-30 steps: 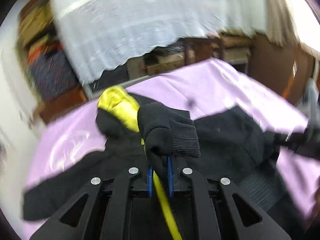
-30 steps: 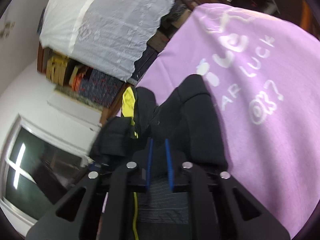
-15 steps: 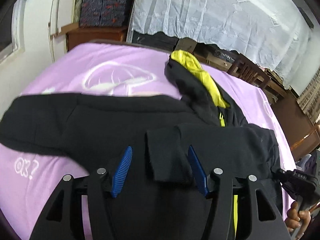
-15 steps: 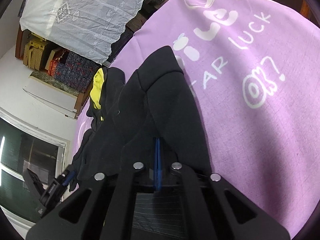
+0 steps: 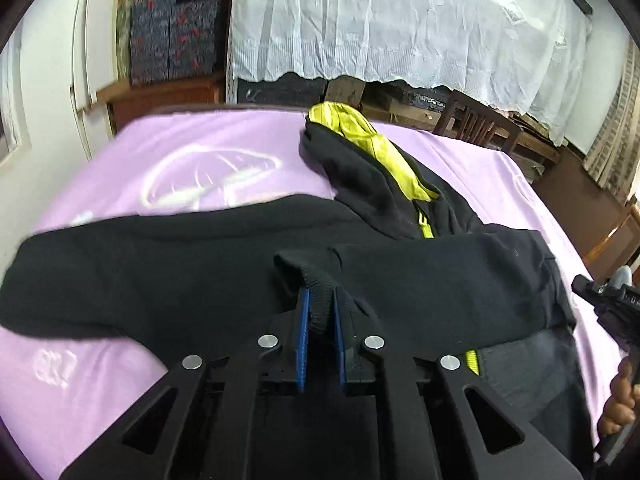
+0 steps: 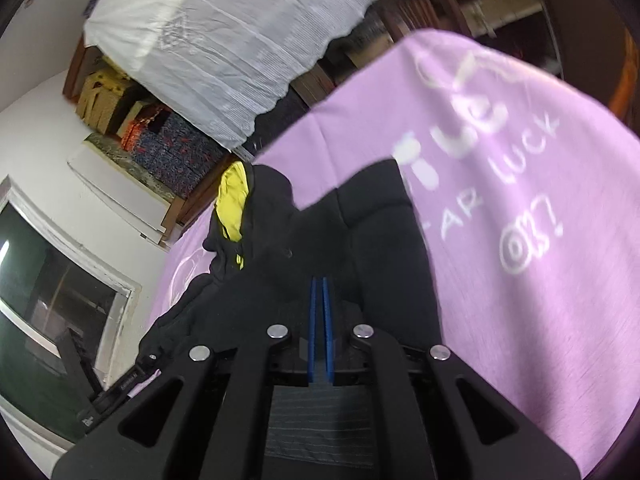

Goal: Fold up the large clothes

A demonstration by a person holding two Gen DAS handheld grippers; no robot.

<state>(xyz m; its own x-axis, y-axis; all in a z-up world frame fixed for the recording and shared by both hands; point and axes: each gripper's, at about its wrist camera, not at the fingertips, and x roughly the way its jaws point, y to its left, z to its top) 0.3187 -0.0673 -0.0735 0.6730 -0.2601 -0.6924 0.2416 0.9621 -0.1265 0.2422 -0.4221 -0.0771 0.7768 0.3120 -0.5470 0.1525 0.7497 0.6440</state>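
Item: black hooded jacket point(image 5: 224, 256), lined in yellow at the hood point(image 5: 360, 136), lying across a lilac sheet point(image 5: 192, 148) printed with white lettering and doodles; whether the surface beneath is a bed or a worktop cannot be told. Body of the garment spread wide, one sleeve point(image 5: 72, 280) reaching toward the left edge of the left wrist view, hood pointing away from the camera, a yellow zip line point(image 5: 426, 228) showing below it. Left gripper point(image 5: 320, 312): blue pads point(image 5: 303, 320) drawn narrow and pinching a ribbed cuff point(image 5: 316, 284), which stands up as a small fold over the jacket's chest. Right gripper point(image 6: 320, 304): blue pads pressed nearly together over the dark fabric of the other sleeve point(image 6: 384, 216); whether cloth is caught between them cannot be told. Grey striped lining point(image 6: 316, 416) visible under the right gripper's body. Surroundings: white lace curtain point(image 5: 400, 20) behind the sheet, patterned storage boxes point(image 5: 172, 36) stacked at left, a wooden chair point(image 5: 476, 120) at right, a window point(image 6: 52, 300) in the right wrist view.
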